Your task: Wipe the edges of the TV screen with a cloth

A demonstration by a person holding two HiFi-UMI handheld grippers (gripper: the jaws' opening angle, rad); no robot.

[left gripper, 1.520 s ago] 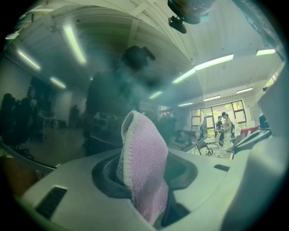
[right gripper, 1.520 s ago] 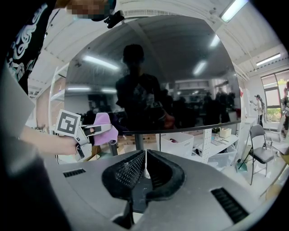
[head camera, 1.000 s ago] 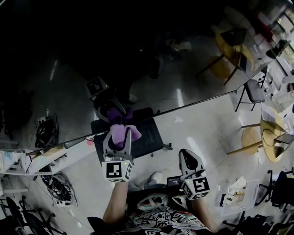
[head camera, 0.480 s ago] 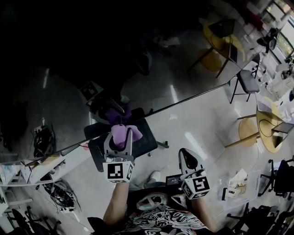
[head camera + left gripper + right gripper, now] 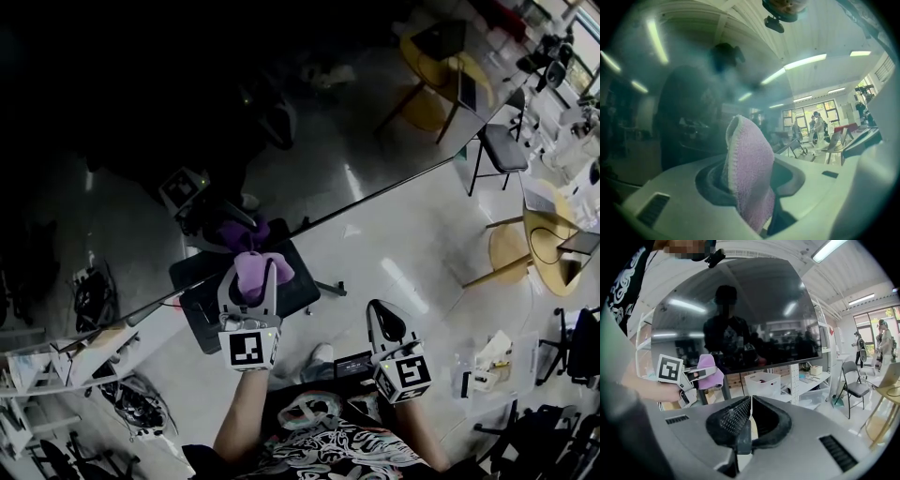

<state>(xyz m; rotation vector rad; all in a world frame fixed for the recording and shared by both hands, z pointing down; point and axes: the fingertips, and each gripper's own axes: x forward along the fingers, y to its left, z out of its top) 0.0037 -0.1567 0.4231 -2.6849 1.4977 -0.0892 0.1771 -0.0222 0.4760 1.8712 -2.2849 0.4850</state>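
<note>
There are two grippers, one cloth and one TV screen. The left gripper (image 5: 251,274) has its fingers closed on the single purple cloth (image 5: 255,266), which stands folded between them with its top bulging out past the tips. The cloth sits at the lower edge of the TV screen (image 5: 141,112), towards that edge's left part, and its purple reflection in the dark glass lies directly above it. Whether the cloth presses on the glass cannot be told.

The right gripper (image 5: 383,317) is held lower and to the right, well apart from the screen. Its two fingers are closed together with nothing between them.

From the right gripper view, one white bin (image 5: 762,382) stands below the screen, and one grey folding chair (image 5: 856,382) stands off to the right.
</note>
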